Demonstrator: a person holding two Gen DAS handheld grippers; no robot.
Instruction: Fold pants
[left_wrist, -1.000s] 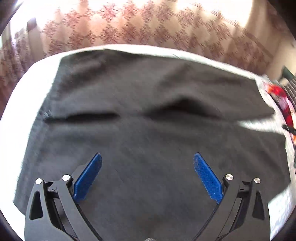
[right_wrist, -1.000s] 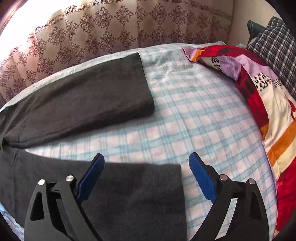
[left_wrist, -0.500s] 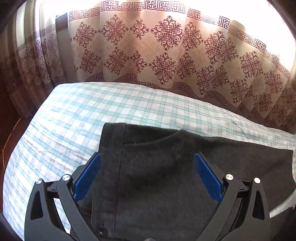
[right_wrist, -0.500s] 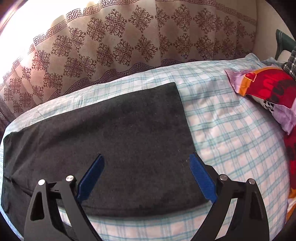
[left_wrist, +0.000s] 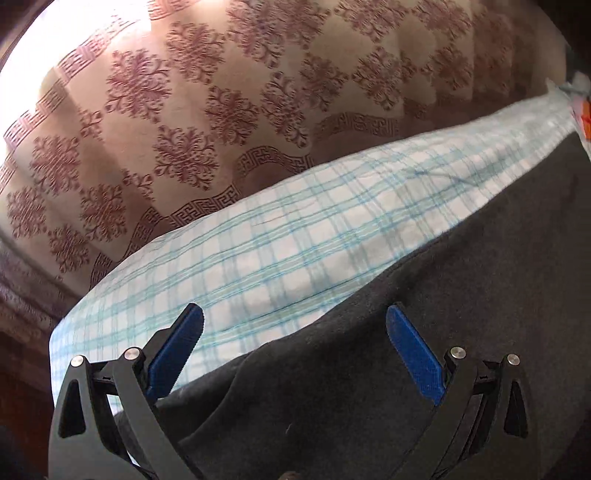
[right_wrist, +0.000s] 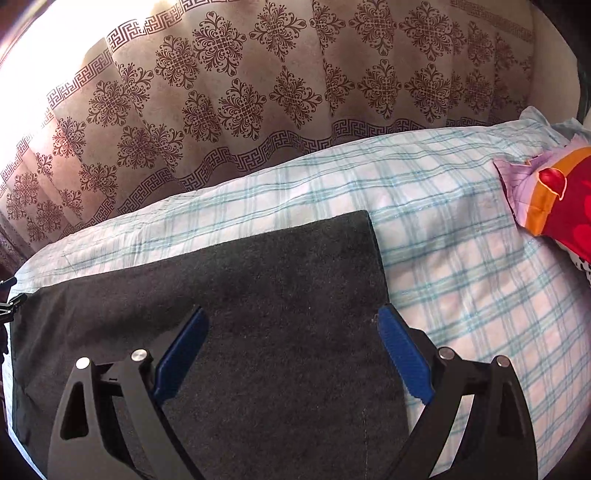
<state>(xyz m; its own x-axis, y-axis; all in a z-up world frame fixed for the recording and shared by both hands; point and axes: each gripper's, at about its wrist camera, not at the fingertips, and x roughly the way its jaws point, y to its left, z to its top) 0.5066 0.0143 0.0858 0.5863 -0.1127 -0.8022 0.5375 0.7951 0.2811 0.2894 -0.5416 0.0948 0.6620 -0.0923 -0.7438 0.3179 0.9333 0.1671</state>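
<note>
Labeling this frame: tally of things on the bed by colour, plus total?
Dark grey: 1, pants
Red, orange and lilac: 1, patterned blanket
Total: 2, on the blue-checked sheet. Left gripper and right gripper excluded, both open.

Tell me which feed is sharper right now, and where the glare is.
Right wrist view: sharp, the pants weave and curtain pattern crisp, glare blowing out the top-left corner. Left wrist view: motion-blurred, curtain motifs and plaid bedsheet smeared, same top-left glare; fisheye bends both.
</note>
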